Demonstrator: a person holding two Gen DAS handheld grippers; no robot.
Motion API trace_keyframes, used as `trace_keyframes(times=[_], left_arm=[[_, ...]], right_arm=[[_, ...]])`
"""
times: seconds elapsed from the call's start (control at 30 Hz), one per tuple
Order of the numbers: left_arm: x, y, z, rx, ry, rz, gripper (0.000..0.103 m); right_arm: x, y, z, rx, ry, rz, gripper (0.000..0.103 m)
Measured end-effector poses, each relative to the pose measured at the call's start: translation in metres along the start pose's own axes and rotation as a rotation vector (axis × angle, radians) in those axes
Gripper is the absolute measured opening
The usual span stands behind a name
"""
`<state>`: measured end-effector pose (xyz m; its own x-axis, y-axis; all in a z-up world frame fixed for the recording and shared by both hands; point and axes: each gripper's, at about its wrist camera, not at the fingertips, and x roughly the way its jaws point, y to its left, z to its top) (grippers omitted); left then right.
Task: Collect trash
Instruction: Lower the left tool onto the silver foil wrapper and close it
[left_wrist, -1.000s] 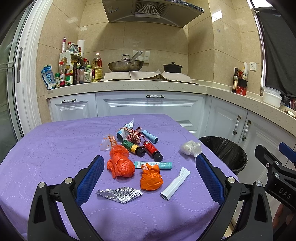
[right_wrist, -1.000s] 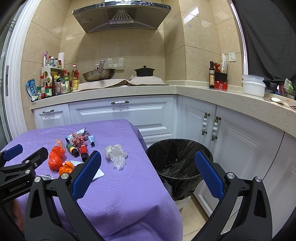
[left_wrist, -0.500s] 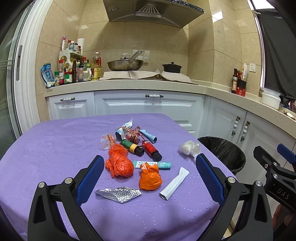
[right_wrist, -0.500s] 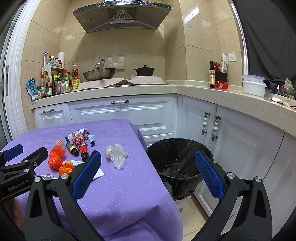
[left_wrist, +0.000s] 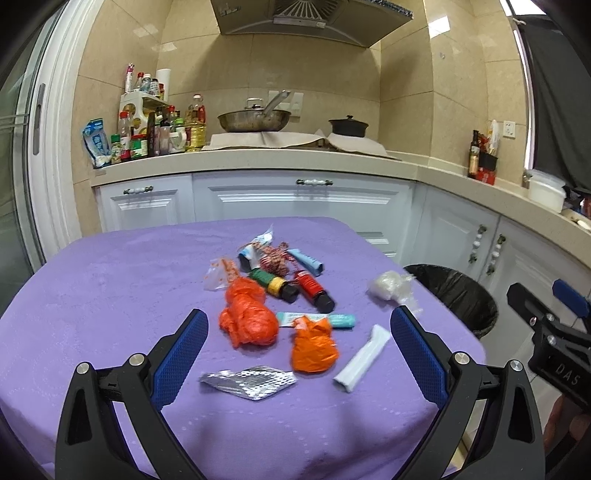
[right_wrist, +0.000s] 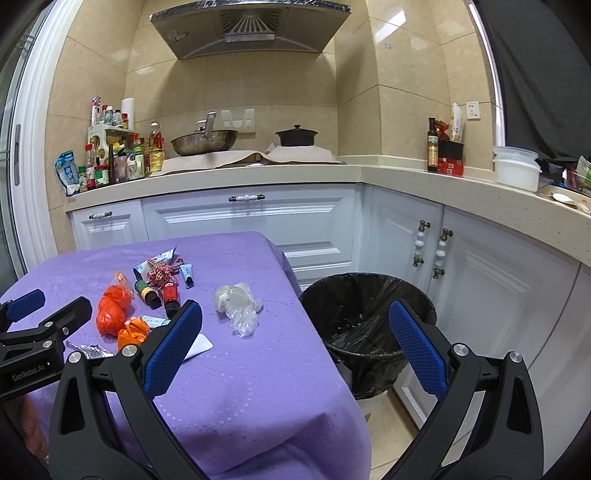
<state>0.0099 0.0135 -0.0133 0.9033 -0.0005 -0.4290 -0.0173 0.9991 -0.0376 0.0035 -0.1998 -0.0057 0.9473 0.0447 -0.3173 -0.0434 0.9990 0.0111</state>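
Both claws stand wide and empty, left gripper (left_wrist: 295, 350) above the near trash cluster on the purple tablecloth (left_wrist: 110, 288), right gripper (right_wrist: 295, 347) toward the black-lined bin (right_wrist: 369, 314); risk: flat foil wrapper (left_wrist: 249, 381) slipping the pads, or cloth snagging

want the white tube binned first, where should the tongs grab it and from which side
Grip the white tube across its middle, coming down from above with the left tongs, which hang open nearest it. It lies flat on the purple cloth, slanting from near-left to far-right, so turn the fingers to close across its narrow width. Its sides look free; the orange bag sits just to its left.
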Motion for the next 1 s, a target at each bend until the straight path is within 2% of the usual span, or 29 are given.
trace_keyframes(times=[0.07,0.17,0.23,0.37,0.5,0.7,0.83,1.0], left_arm=[[0.004,0.005,-0.002,-0.001,0.01,0.01,0.094],[0.014,0.017,-0.005,-0.015,0.045,0.043,0.062],[0.022,0.025,-0.006,-0.037,0.074,0.036,0.061],[0.027,0.039,-0.008,-0.068,0.077,0.057,0.062],[0.029,0.045,-0.01,-0.074,0.078,0.058,0.073],[0.037,0.049,-0.021,-0.068,0.12,0.06,0.076],[0.044,0.048,-0.028,-0.066,0.157,0.062,0.076],[0.047,0.049,-0.033,-0.07,0.172,0.074,0.076]], right_arm=[[0.008,0.004,-0.001,-0.016,0.0,0.015,0.099],[0.024,0.011,0.002,-0.031,0.005,0.035,0.099],[0.038,0.015,0.005,-0.028,0.02,0.064,0.099],[0.068,0.024,0.009,-0.031,0.047,0.101,0.098],[0.098,0.037,0.011,-0.042,0.088,0.133,0.086],[0.14,0.052,0.012,-0.056,0.189,0.164,0.085],[0.156,0.057,0.009,-0.079,0.243,0.16,0.077],[0.154,0.049,0.007,-0.052,0.251,0.16,0.077]])
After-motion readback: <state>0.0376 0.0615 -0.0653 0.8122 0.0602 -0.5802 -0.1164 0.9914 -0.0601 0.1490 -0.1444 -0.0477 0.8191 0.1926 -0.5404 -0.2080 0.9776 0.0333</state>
